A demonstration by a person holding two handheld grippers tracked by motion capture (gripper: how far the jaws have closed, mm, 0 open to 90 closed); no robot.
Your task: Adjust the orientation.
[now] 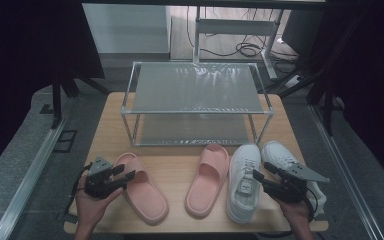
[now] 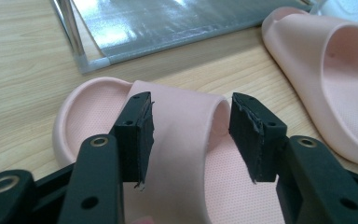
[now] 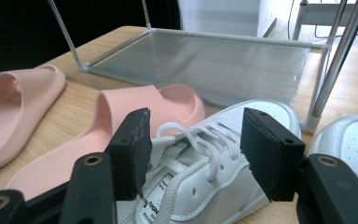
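Observation:
Two pink slippers and two white sneakers lie in a row along the table's front. My left gripper (image 1: 124,173) (image 2: 191,100) is open at the left pink slipper (image 1: 145,192), its jaws either side of the strap (image 2: 182,135) without pressing it. The other pink slipper (image 1: 207,180) (image 2: 335,70) (image 3: 135,102) lies mid-table. My right gripper (image 1: 262,171) (image 3: 196,116) is open over the left white sneaker (image 1: 240,200) (image 3: 205,186), with the laces between the jaws. The second sneaker (image 1: 280,152) (image 3: 354,140) sits just to its right.
A two-tier metal shoe rack (image 1: 195,107) (image 3: 205,60) stands at the back of the wooden table (image 1: 180,167), both shelves bare. Its front leg and lower shelf (image 2: 168,23) are close behind the slippers. The table's edges drop off left and right.

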